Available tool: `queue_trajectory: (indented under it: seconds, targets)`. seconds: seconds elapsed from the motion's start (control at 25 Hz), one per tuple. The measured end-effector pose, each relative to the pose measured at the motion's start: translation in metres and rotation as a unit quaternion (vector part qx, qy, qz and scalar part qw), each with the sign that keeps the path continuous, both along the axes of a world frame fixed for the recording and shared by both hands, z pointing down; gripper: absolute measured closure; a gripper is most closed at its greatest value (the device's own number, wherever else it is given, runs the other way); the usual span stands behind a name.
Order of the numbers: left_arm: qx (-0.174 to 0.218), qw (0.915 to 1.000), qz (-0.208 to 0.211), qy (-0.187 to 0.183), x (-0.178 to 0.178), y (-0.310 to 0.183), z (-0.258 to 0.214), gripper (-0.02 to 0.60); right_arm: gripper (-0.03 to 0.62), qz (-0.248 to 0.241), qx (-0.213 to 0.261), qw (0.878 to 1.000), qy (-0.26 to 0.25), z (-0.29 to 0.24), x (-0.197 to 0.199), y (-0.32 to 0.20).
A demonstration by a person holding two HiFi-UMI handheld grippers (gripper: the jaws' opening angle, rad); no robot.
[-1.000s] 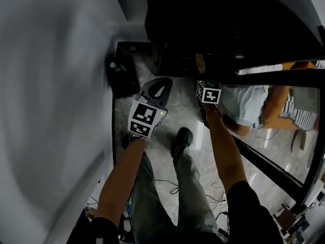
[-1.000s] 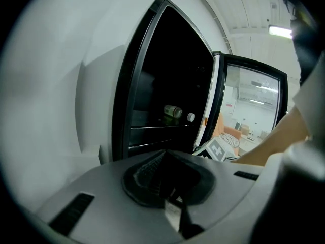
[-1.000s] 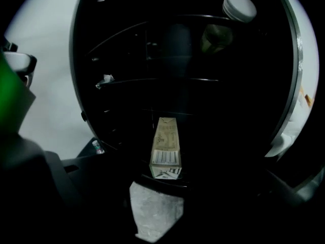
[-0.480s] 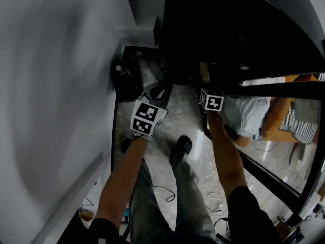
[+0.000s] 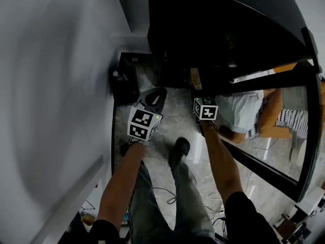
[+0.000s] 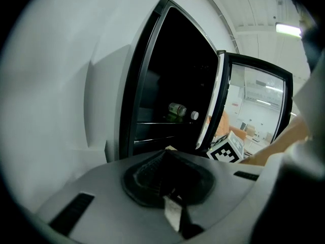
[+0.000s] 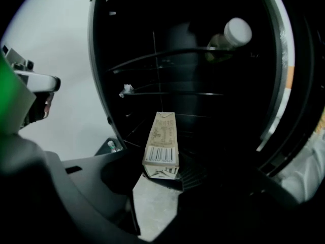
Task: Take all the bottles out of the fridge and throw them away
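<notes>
left tool (image 6: pixel 165 156): jaws together, nothing btw them; sits left of the open fridge (image 6: pixel 147 75).
right tool (image 7: pixel 165 183): jaws have just been closing, now clamped wide on a carton (image 7: pixel 161 144). Right-hand jaw is in shadow, barely vis.
carton: roughly upright, barcode end toward the cam, base at the jaw tips, in front of the lower wire shelves (image 7: pixel 167 93). Print too small to read.
bottle (image 7: pixel 227 38): in the fridge, upper shelf, right side, lying down w/ white cap facing out. Body dim, label unreadable.
2nd bottle (image 7: pixel 111 146): small, white cap, green label, in the black bin (image 5: pixel 125 85) on the floor left of the fridge; partly cut off by the tool body.
fridge inside: near-black in head view; shelves & bottle can't be made out there.
door (image 6: pixel 256 105): glass, swung open to the right; bright room behind it, shapes unclear.
floor (image 5: pixel 170 118): pale, marble look; cables (image 5: pixel 170 191) near the person's shoe (image 5: pixel 181 147).
wall (image 5: pixel 56 95): far left, blurred.
</notes>
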State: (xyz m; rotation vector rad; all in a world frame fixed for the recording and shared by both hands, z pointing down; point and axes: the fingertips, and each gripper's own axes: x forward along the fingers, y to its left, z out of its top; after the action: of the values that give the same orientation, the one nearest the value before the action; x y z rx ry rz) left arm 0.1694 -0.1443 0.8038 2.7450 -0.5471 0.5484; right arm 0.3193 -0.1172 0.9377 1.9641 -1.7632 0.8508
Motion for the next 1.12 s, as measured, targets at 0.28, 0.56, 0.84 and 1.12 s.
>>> queue_trajectory:
  seconds: [0.28,0.56,0.84,1.12]
  targets:
    - [-0.008,0.9999,-0.008,0.001,-0.024,0.025,-0.053,0.575,0.390,0.002,-0.001,1.000,-0.008,-0.075,-0.036,0.045]
    - [-0.006,0.9998,-0.016,0.005,-0.065,0.051,-0.138,0.575,0.390,0.014,0.018,1.000,-0.019,-0.180,-0.066,0.084]
    - [0.004,0.9984,-0.043,0.038,-0.092,0.054,-0.247,0.575,0.390,0.014,0.064,0.997,-0.028,-0.325,-0.094,0.091]
    - [0.022,0.9959,-0.048,0.074,-0.099,0.057,-0.343,0.575,0.390,-0.003,0.094,0.995,-0.024,-0.428,-0.118,0.102]
